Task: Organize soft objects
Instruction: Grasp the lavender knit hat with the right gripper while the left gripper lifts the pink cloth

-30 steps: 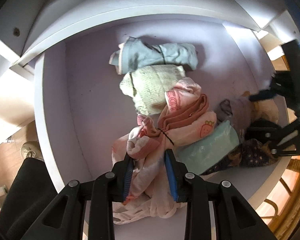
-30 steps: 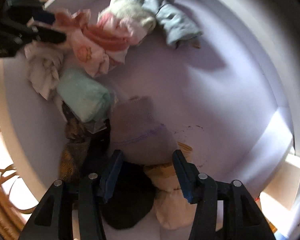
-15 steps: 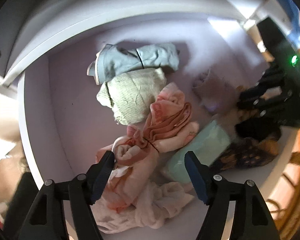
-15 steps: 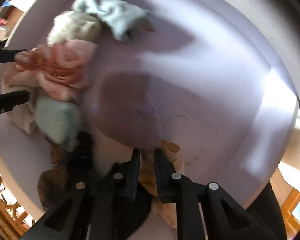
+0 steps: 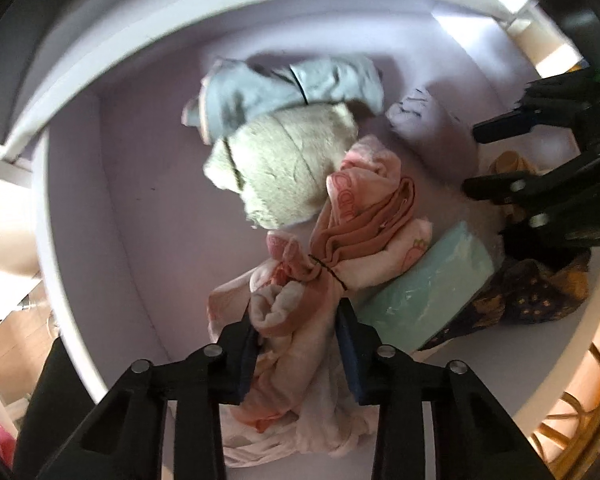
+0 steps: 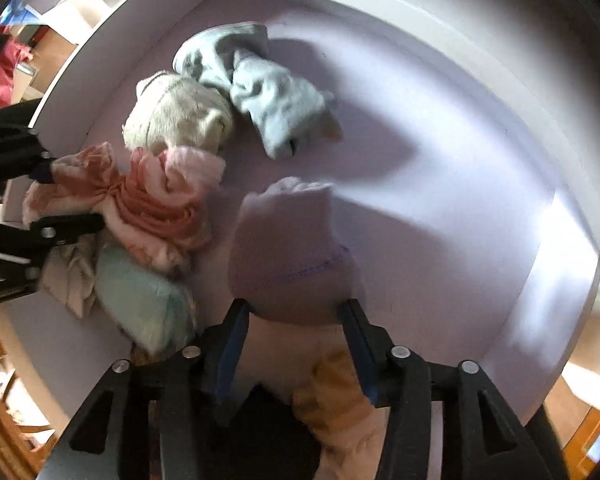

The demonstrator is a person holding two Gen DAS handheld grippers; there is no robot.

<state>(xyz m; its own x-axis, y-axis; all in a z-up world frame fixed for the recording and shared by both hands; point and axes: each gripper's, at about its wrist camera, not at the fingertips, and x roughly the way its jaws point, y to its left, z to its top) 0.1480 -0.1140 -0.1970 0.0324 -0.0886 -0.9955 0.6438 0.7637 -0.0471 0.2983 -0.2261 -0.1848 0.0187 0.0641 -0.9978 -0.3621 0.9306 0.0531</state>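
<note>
A: Several soft bundles lie in the pale lilac drawer with white walls (image 5: 100,216). Along the back a grey-blue rolled garment (image 5: 284,88) touches a cream fuzzy knitted roll (image 5: 284,172), and those two look placed.

B: And the rest?

A: Heaped. The pink and salmon cloth bundle tied with a thin black band (image 5: 340,240) leans on a mint-green packet in clear wrap (image 5: 432,292), with a dark patterned cloth (image 5: 532,296) beyond that, at the drawer's front edge.

B: What about the tools?

A: The left gripper (image 5: 296,328) points down over the bundle's loose pale end, jaws closing, blue pads against the cloth on both sides. The right gripper (image 6: 296,320) is opening; a mauve folded knit piece (image 6: 288,240) sits between its pads, touching or nearly so. I cannot tell if it bears any weight.

B: So how far along?

A: Roughly a third, I would judge. The mauve piece looks just set down on bare floor, apart from the back pair. The pink bundle, mint packet, dark cloth and an orange-tan fabric (image 6: 336,396) under the right tool remain unsorted.
</note>
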